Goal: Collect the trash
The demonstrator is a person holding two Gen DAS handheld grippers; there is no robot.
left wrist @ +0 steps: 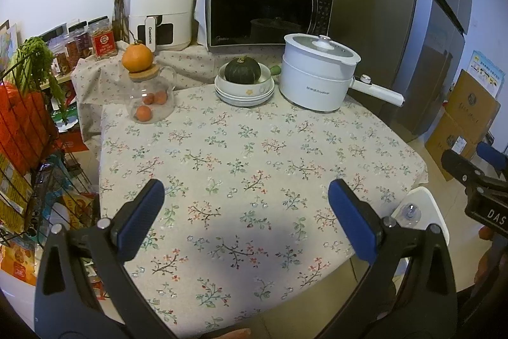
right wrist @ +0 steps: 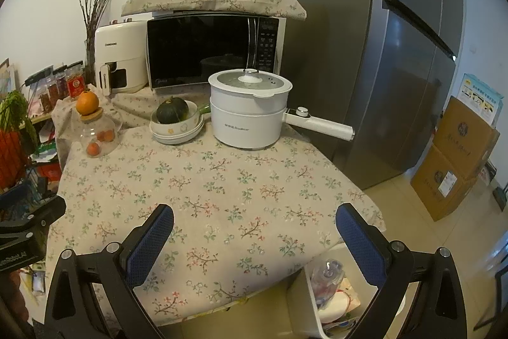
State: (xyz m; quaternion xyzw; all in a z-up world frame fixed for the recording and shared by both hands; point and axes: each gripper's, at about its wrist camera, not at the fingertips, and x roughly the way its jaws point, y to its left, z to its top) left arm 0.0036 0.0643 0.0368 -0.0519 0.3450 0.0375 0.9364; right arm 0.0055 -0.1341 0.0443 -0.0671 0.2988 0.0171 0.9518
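Both my grippers, left (left wrist: pixel 246 205) and right (right wrist: pixel 254 231), hover spread wide and empty over the table (right wrist: pixel 222 180). Trash sits in the bin (right wrist: pixel 309 291), near right, below the table edge.

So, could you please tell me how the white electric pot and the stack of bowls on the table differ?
The electric pot is tall, closed by a glass lid, and has a long side handle; the stack of bowls is low, open and handleless. The bowls hold a dark green squash; the pot's contents cannot be made out. Both are white and stand at the table's far side.
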